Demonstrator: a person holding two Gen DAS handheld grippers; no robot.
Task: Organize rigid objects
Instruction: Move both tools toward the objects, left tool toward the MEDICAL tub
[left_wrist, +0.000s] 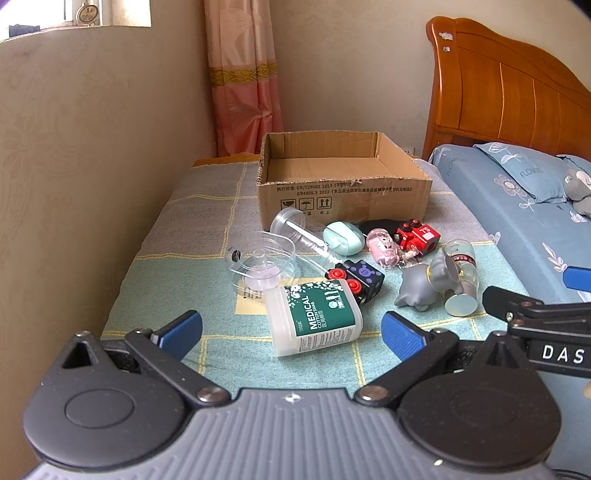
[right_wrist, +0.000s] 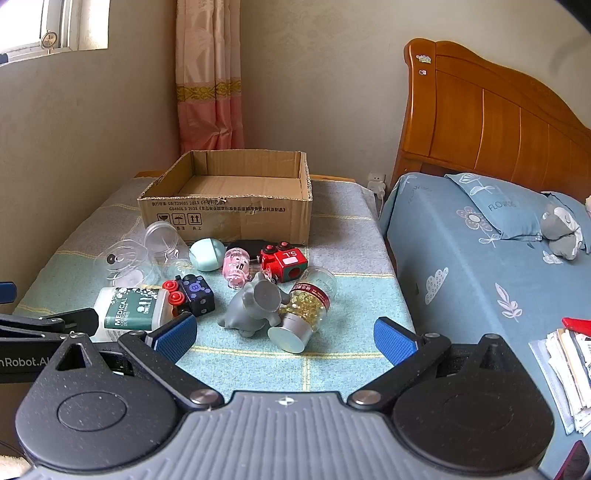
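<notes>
While both sets of tongs are hanging with their blue pads spread wide and nothing between them, the clutter is waiting untouched on the checked cloth of the surface, in front of the empty cardboard box (left_wrist: 343, 192). The left tongs (left_wrist: 291, 332) are hovering just short of the cotton swab container (left_wrist: 314, 319), which is lying on its side nearest them; the right tongs (right_wrist: 284, 338) are facing the grey elephant figure (right_wrist: 255, 304) and the capsule bottle (right_wrist: 306, 308) leaning against it. Judging by this, the step in hand is a first pick. For a clean one, the left tongs should be closing across the container's narrower sides, low enough that it is not tipping out. The black cube toy (left_wrist: 356, 278) is touching the container's far end, so approaching from the near side is looking safer. On the right, the bottle is round and may be rolling once the elephant is lifted.
</notes>
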